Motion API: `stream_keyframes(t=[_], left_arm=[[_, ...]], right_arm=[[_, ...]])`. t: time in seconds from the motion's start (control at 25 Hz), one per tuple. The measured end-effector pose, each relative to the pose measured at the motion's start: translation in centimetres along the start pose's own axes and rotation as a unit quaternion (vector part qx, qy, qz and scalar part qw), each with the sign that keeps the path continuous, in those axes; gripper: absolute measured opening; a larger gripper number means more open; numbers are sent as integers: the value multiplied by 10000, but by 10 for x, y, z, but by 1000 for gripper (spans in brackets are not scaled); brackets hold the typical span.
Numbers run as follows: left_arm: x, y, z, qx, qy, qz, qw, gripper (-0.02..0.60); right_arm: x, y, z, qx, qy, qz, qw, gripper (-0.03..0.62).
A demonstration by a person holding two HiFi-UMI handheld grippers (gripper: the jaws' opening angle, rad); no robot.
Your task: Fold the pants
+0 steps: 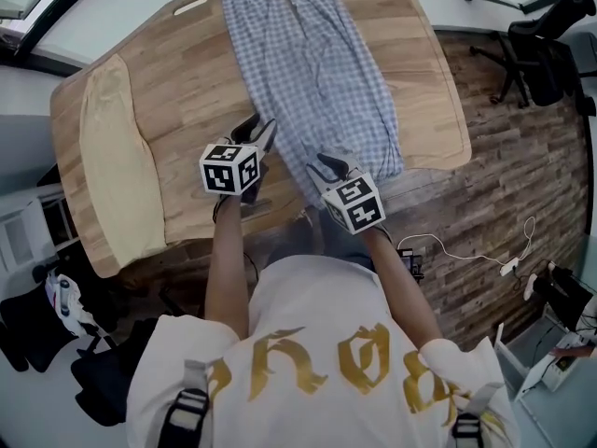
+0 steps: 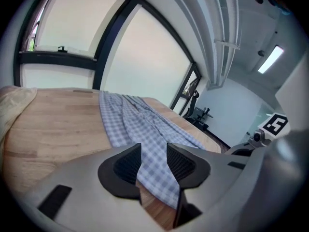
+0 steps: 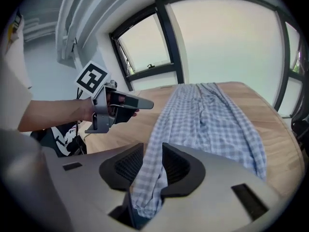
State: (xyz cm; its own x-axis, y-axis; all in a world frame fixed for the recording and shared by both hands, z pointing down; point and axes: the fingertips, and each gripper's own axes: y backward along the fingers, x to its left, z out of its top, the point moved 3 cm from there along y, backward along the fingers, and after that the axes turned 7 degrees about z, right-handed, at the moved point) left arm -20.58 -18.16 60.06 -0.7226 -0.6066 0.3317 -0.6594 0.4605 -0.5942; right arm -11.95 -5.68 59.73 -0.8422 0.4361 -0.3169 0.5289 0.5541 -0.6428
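While left tongs [image 1: 261,136] and right tongs [image 1: 328,166] stand parted over the pants [image 1: 312,73] at the counter's [image 1: 187,91] near edge, each should straddle hem deeply; then clamp.

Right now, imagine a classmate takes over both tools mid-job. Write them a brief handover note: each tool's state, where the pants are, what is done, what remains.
Left tool: jaws apart, gripping nothing, at the near left edge of the pants.
Right tool: jaws apart, with the near end of the pants lying loose between them.
Pants: spread lengthwise down the table, near end at its front edge. A cream cloth lies off to the left.
Done: pants laid out flat; no fold shows.
Left: probably grip the near end with both tools and fold it over.
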Motion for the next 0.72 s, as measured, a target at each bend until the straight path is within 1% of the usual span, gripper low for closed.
stream_keyframes(t=[0.16, 0.32, 0.4, 0.48, 0.56, 0.72], left_arm=[[16, -16, -22, 443, 154, 98, 9989, 164], [27, -27, -34, 716, 566, 101, 9958, 164], [30, -29, -39, 795, 651, 137, 9946, 164], [31, -32, -41, 837, 605, 193, 9945, 163], [31, -35, -40, 839, 575, 195, 9946, 164], [35, -39, -40, 861, 711, 189, 9936, 164]], right_arm=[[6, -26, -17, 359, -427, 372, 9978, 147], [10, -45, -33, 748, -654, 617, 9931, 149], [14, -51, -41, 873, -668, 674, 9917, 147], [17, -55, -49, 1000, -618, 731, 9904, 124], [21, -60, -58, 1192, -545, 785, 9883, 126], [27, -70, -66, 1453, -347, 832, 9853, 132]])
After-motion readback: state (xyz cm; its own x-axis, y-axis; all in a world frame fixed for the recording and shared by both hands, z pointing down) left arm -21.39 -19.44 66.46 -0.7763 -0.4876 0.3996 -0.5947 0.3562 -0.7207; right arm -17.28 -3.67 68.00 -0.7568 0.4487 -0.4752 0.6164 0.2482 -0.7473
